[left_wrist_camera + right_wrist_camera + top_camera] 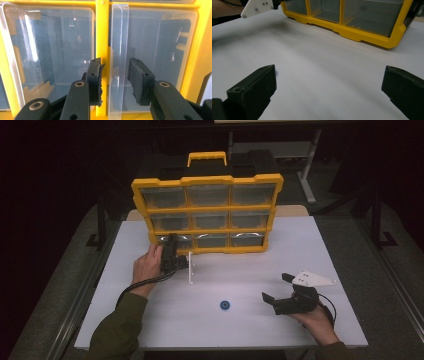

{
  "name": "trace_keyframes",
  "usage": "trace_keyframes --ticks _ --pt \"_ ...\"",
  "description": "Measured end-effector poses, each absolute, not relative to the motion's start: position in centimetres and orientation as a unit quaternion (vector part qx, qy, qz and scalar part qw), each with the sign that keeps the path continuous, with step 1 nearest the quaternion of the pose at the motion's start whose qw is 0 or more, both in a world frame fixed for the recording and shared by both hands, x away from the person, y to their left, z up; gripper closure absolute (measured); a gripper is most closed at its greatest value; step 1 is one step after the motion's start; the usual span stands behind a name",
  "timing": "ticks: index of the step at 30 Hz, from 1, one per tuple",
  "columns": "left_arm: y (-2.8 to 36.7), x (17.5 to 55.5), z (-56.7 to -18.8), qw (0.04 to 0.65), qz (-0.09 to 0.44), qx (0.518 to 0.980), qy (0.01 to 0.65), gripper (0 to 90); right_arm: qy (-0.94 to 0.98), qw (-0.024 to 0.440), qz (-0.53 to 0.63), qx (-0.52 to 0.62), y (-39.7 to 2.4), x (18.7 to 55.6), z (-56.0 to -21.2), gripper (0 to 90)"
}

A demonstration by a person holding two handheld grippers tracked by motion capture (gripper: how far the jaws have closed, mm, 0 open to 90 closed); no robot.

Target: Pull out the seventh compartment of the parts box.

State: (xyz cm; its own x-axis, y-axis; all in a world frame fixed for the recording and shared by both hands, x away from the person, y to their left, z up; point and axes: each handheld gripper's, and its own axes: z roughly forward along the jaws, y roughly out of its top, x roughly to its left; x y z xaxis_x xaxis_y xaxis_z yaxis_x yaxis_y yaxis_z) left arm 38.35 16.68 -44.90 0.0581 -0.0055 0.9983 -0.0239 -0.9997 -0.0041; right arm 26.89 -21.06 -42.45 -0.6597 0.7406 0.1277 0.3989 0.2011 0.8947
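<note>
Grippers number two: at the left, the left gripper (172,251) is up against the bottom-left drawer of the one yellow organizer (207,215), its jaws narrowed either side of a clear drawer tab (117,62), pads near it but not yet pressing. One blue wheel (224,305) lies on the white table (240,320) between the hands. Further right, the right gripper (280,290) rests low with jaws spread wide and empty, dark room around.

Blurring into glare behind the clear drawer front (118,62) standing between the left gripper (115,80) jaws, leaving drawer contents of the yellow organizer (102,32) untellable, and running off the picture's edge beyond the right gripper (329,85) jaws.
</note>
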Motion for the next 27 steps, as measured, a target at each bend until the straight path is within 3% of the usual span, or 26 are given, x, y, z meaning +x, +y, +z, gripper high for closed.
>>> trace_keyframes --ticks 27 --pt "16.63 38.42 -45.09 0.004 0.688 0.725 -0.007 77.6 0.755 0.167 0.51 0.377 -21.02 26.78 -42.4 0.0"
